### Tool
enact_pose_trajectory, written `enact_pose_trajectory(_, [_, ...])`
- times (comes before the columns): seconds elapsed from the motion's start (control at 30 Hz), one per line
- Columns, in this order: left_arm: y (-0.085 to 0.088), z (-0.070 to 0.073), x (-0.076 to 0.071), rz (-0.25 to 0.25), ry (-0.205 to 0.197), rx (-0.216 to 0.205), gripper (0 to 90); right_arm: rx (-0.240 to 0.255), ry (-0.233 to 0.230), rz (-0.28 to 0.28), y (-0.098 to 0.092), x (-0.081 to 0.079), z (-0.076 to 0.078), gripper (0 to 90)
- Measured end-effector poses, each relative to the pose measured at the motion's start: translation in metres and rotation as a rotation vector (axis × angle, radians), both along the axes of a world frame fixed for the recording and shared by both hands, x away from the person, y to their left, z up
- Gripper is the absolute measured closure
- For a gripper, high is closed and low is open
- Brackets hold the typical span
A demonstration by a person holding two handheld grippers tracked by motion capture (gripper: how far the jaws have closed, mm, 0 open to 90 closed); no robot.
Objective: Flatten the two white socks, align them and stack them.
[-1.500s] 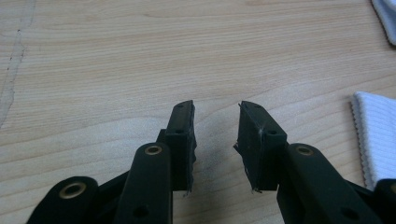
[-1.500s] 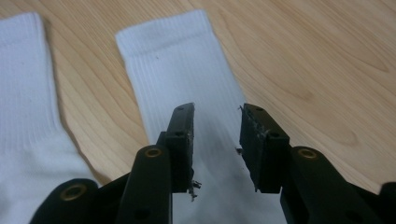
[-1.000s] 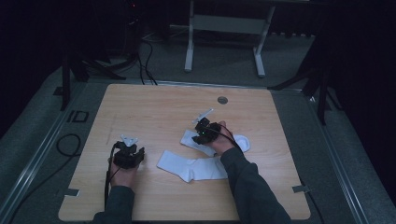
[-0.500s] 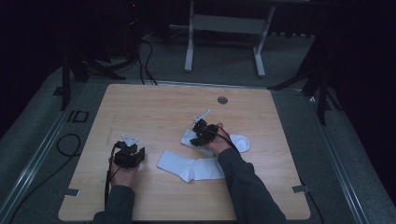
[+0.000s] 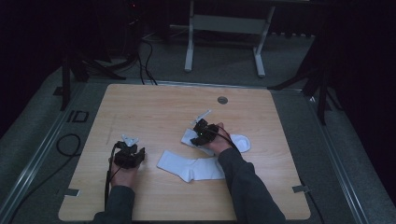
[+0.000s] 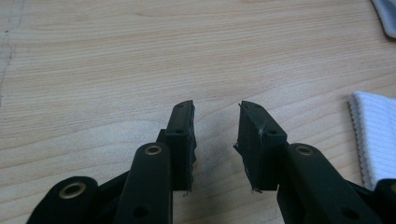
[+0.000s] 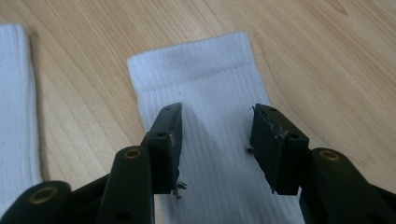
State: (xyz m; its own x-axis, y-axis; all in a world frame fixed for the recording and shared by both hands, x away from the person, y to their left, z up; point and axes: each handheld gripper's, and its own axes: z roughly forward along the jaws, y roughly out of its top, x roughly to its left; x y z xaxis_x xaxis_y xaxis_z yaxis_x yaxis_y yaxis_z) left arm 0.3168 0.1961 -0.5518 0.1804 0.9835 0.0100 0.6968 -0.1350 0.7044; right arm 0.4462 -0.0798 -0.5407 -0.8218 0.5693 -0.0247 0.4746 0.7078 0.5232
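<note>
Two white socks lie on the wooden table [image 5: 163,107]. The far sock [image 5: 239,142] lies flat under my right gripper [image 5: 196,135]. In the right gripper view its ribbed cuff [image 7: 205,84] stretches ahead of the right gripper [image 7: 217,121]. The jaws have just been opening; the sock passes beneath the gap and the pads do not press on it. The near sock [image 5: 191,168] shows at that view's left edge [image 7: 14,93]. My left gripper [image 5: 130,150] rests left of the near sock. Its jaws [image 6: 215,116] stand open over bare wood, the near sock's cuff [image 6: 376,135] to their right.
A round grommet [image 5: 222,100] sits near the table's far edge. A metal frame [image 5: 224,28] stands on the floor beyond the table. Cables [image 5: 70,144] lie on the floor at the left. Bare wood stretches across the far and left parts of the table.
The right hand has shifted only slightly over the far sock. The left hand and both socks have stayed where they were.
</note>
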Motion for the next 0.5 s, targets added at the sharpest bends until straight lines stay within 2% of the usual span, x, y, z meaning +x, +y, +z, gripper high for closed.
enact_pose_trajectory(0.2, [-0.0008,-0.0006,0.0001,0.000,0.000,0.000,66.1,-0.006,0.000,0.000,0.0001,0.0008,0.0003,51.3])
enact_pose_trajectory(0.4, [-0.0009,-0.0007,0.0004,0.001,0.001,-0.001,66.1,-0.055,-0.049,0.032,0.0036,-0.0005,0.0027,47.7])
enact_pose_trajectory(0.5, [-0.0005,-0.0007,0.0004,0.001,0.003,0.000,66.1,-0.044,-0.052,0.051,0.0038,-0.0004,0.0043,47.8])
